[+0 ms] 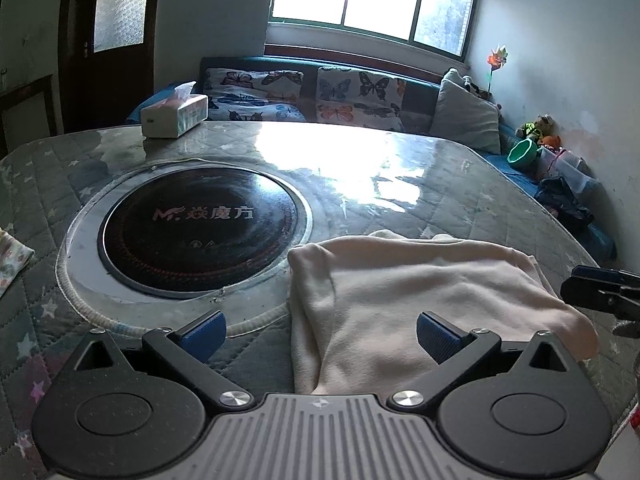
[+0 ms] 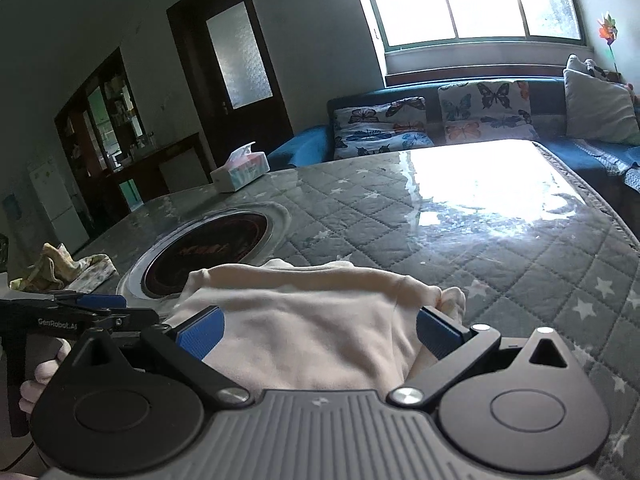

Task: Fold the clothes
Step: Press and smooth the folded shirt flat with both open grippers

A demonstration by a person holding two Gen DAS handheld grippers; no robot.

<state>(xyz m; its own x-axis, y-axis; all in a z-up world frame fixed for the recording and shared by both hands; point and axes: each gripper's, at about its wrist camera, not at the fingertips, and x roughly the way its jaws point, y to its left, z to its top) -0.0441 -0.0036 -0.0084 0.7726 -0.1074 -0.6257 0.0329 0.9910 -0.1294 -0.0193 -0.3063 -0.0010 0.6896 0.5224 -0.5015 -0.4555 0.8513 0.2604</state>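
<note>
The cream garment (image 1: 420, 300) lies folded into a compact, soft-edged bundle on the quilted, star-patterned table cover (image 1: 48, 208), at the near edge of the table and just to the right of the round black induction plate (image 1: 200, 232) set into it. It looks placed there so that both tools can reach it from the person's side. The left gripper (image 1: 320, 334) hangs over the bundle's left part with its blue pads spread wide apart and nothing between them; one pad is over the cover, the other over the cloth. The right gripper (image 2: 320, 334) is likewise spread open, straddling the bundle's right part and gripping nothing. To my eye the fold on this piece is nearly done, and the open jaws suggest pressing flat or re-gripping comes next. A patterned cloth (image 2: 68, 268) waits at the far left, a tissue box (image 1: 174, 114) beyond the plate.
</note>
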